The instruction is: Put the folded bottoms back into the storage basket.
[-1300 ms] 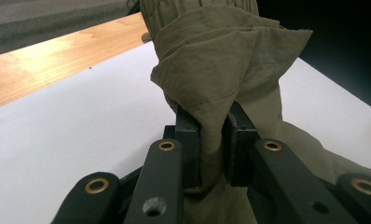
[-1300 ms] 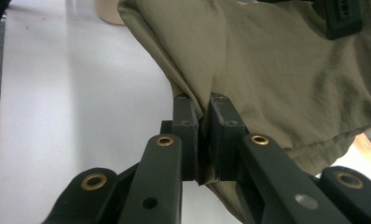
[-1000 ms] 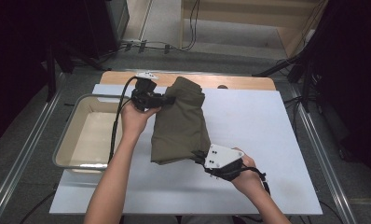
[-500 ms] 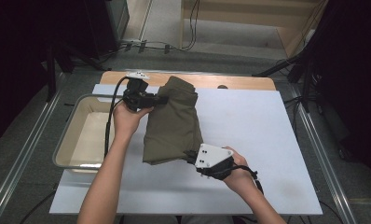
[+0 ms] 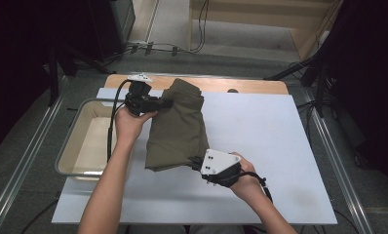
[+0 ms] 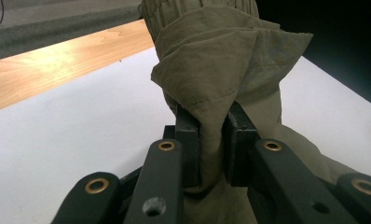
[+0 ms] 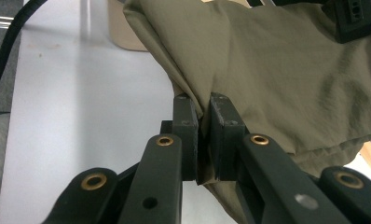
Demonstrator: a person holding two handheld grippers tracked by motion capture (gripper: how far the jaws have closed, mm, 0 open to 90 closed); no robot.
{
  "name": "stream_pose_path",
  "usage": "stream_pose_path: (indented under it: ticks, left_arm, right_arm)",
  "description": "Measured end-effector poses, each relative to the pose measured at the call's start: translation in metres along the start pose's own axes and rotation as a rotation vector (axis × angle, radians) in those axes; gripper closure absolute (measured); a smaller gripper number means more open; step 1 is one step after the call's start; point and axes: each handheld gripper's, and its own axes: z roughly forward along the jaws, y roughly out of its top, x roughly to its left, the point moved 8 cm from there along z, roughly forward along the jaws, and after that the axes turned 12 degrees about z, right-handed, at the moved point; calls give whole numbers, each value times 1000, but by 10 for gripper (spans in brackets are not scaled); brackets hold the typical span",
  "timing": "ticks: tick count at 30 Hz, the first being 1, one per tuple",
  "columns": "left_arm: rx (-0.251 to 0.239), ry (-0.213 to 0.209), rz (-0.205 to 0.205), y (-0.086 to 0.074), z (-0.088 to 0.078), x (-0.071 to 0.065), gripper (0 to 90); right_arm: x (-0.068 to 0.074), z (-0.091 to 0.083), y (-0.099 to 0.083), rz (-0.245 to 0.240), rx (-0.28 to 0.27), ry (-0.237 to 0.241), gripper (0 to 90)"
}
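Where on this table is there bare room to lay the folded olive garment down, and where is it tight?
Free: the white tabletop right of the folded olive-green garment, out to its right edge, and the near strip. The beige plastic tub looks bare inside. Crowded: the left gripper between tub and garment, and the right gripper at the garment's near corner.

light: bright overhead | surroundings: dark | shadows: soft | focus: sharp
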Motion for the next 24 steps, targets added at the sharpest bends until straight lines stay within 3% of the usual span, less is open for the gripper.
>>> stream_pose_path:
  ticks: [24]
  left_arm:
    - [1, 19, -4, -13, -22, 15, 785]
  right_arm:
    - [8, 18, 15, -2, -13, 32, 801]
